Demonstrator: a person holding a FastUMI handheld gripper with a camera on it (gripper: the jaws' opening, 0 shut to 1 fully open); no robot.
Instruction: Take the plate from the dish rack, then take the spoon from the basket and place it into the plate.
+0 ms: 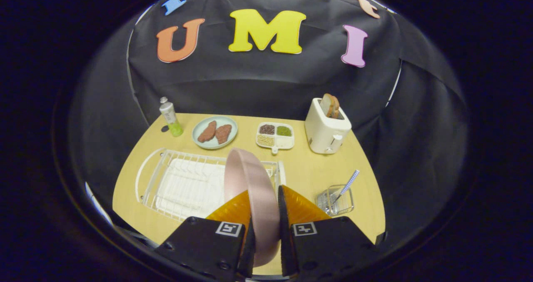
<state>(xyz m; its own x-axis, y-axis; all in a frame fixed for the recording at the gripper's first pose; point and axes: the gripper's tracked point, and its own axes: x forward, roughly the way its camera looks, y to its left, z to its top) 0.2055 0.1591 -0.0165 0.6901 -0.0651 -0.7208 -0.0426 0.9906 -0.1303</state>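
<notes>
Between my tongs point(265, 209) sits one pink plate point(250, 190), standing on edge, with both fingers pressed against its rim from either side, so the tongs are clamped on it. Behind the plate I see one white wire dish rack point(183, 186) lying on the wooden tabletop point(308, 169); I cannot tell whether the plate's lower edge touches the rack. Just ahead and to the side of the fingers stands one small clear basket point(335, 200), holding one spoon point(346, 186) with a checkered handle that leans outward over the basket's rim. Farther back I count one round pale-green dish point(215, 132) carrying two brown food pieces point(215, 132), one divided white tray point(275, 136) with four compartments, three of them filled with grains or seeds, and one cream toaster point(327, 130) with two slices of toast point(332, 106) standing in it. One tube-shaped bottle point(171, 117) stands upright beside the round dish.
</notes>
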